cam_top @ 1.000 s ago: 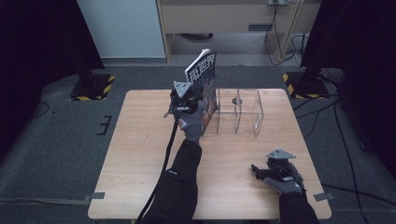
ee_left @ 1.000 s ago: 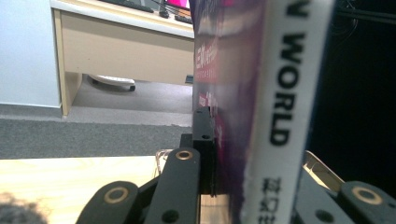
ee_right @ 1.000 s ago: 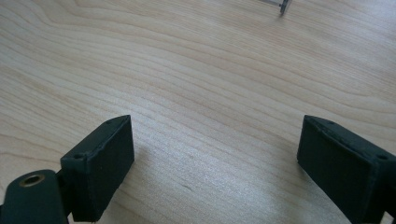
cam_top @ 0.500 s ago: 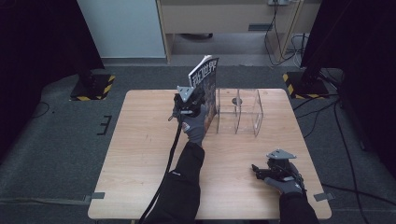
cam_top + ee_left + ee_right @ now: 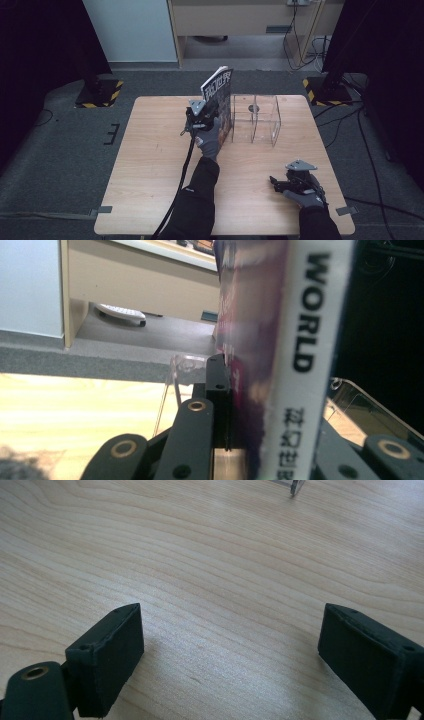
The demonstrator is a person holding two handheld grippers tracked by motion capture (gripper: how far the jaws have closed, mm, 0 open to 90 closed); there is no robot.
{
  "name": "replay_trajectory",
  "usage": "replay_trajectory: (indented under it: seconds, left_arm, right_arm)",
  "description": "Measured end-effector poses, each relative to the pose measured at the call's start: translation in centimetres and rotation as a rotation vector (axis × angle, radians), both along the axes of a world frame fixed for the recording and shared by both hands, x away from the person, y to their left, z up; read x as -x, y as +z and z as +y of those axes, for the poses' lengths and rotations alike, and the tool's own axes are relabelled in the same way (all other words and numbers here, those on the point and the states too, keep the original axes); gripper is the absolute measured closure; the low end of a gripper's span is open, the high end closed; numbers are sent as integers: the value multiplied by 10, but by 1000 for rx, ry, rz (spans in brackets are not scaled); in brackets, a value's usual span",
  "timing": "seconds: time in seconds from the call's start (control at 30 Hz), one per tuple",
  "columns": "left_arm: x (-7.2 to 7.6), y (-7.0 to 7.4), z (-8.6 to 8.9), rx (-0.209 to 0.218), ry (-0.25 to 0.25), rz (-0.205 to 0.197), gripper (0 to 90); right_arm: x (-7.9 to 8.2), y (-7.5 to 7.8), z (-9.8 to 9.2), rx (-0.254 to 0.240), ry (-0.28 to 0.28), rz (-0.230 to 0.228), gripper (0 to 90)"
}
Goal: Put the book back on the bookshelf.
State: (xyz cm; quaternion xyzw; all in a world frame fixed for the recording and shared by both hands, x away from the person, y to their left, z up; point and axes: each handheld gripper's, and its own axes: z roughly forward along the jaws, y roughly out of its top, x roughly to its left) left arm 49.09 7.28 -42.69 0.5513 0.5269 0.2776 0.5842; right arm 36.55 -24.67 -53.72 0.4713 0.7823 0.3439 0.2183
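Observation:
A magazine with a white spine reading "WORLD" stands upright at the left end of a clear acrylic rack. My left gripper is shut on the magazine's lower edge, its black jaw pressed flat against the purple cover. Whether the bottom edge sits inside the rack's first slot I cannot tell. My right gripper rests low on the table near the front right. Its jaws stand wide open over bare wood, with nothing between them.
The wooden table carries the rack at its far middle. The rack's clear dividers rise just behind my left jaw, and one corner of the rack shows far ahead of the right gripper. Dark floor, stands and cables surround the table.
My left hand has come down a little with the magazine, bringing it lower against the rack's left end. The right hand has not moved.

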Motion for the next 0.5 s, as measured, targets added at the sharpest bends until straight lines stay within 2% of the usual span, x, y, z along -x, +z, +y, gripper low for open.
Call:
replay_trajectory:
  seconds: [0.2,0.5]
  left_arm:
    - [3,-3,5,7,8,9,815]
    - [11,-12,9,-39,14,6,799]
  right_arm:
    - [0,0,0,2,-1,1,113]
    - [0,0,1,1,-8,4,114]
